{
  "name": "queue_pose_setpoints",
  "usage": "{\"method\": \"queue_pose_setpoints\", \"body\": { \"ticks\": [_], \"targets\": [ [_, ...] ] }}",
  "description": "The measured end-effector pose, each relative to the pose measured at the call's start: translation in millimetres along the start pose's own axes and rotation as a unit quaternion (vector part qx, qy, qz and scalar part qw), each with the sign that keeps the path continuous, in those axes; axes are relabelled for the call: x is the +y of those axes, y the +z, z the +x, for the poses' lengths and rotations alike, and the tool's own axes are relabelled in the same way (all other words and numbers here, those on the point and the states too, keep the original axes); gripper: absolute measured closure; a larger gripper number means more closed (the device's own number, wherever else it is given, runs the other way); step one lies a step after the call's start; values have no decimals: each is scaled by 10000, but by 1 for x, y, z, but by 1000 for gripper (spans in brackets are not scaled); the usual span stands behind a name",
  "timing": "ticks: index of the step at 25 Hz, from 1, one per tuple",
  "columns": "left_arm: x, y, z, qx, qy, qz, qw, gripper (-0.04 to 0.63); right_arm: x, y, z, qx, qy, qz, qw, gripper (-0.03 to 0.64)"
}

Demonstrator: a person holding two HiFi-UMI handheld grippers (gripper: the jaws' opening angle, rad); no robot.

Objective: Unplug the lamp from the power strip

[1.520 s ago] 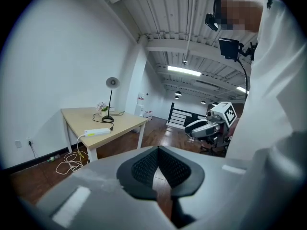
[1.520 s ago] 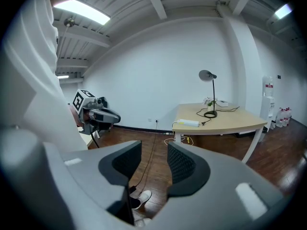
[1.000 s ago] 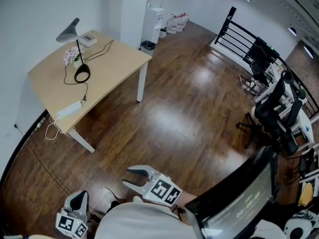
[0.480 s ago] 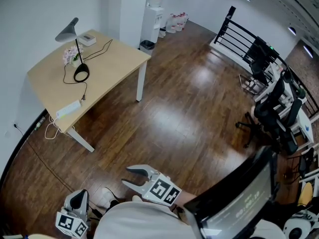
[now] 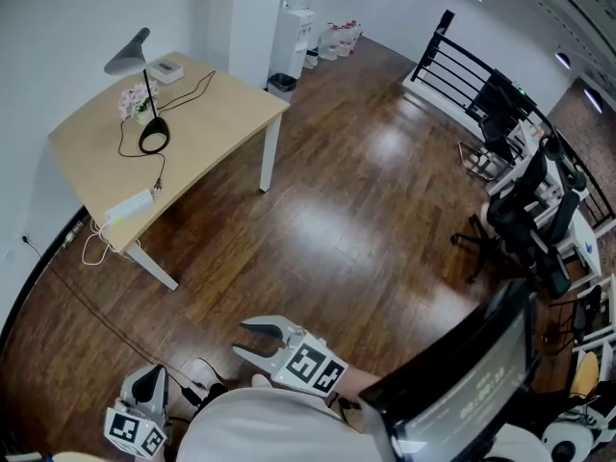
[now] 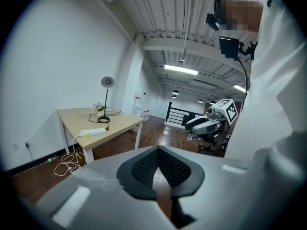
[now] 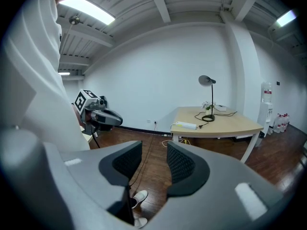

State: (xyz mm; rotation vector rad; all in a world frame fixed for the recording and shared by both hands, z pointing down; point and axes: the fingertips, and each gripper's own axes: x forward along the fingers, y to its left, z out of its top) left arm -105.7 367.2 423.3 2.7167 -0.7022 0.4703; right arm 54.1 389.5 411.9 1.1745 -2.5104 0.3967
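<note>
A wooden table (image 5: 221,114) stands by the white wall, well apart from both tongs across open dark wood floor. On it are one lamp (image 5: 144,94) and one power strip (image 5: 130,205). The lamp's round black base sits near the middle of the table's wall-side half. The white strip lies along the table's near edge, close to the corner nearest the person. The lamp's black cord runs from the base to the strip's end. The left gripper (image 5: 149,385) is held low by the person's body, its jaws pressed together on nothing. The right gripper (image 5: 241,338) points toward the table, its jaws spread and empty. A small flower pot (image 5: 132,104) stands beside the lamp and a white box (image 5: 166,68) at the far corner. One water dispenser (image 5: 294,27) stands beyond the table, with a black railing (image 5: 462,65) and office chairs (image 5: 520,219) to the right.
</note>
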Motion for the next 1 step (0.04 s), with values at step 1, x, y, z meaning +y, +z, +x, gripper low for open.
{"method": "queue_pose_setpoints", "body": {
  "ticks": [1],
  "targets": [
    [1,0,0,16,12,-41,10000,589,0,0,1,9,-1,0,10000,449]
  ]
}}
